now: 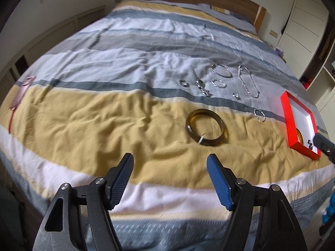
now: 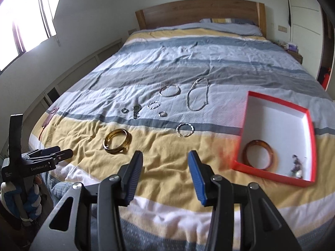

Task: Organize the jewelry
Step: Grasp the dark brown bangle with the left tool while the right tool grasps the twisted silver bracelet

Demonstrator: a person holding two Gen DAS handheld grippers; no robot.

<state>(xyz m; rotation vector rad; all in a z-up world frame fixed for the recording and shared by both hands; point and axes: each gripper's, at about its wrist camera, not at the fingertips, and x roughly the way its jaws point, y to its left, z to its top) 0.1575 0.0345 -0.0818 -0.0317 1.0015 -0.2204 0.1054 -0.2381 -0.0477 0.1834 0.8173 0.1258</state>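
A red box (image 2: 309, 129) with a white inside lies on the bed at the right; it holds an amber bangle (image 2: 260, 153) and small dark beads (image 2: 296, 165). It also shows in the left wrist view (image 1: 285, 113). A dark amber bangle (image 1: 206, 127) (image 2: 117, 141) lies on the yellow stripe. Several silver rings, bracelets and a chain (image 2: 197, 95) lie on the grey stripe beyond. My left gripper (image 1: 170, 163) is open and empty, short of the bangle. My right gripper (image 2: 165, 159) is open and empty, left of the box.
A pink strap-like item (image 1: 21, 96) lies near the bed's left edge. The bed's front edge runs below both grippers. A wooden headboard (image 2: 199, 14) stands at the far end. White cupboards (image 2: 305, 21) stand at the right.
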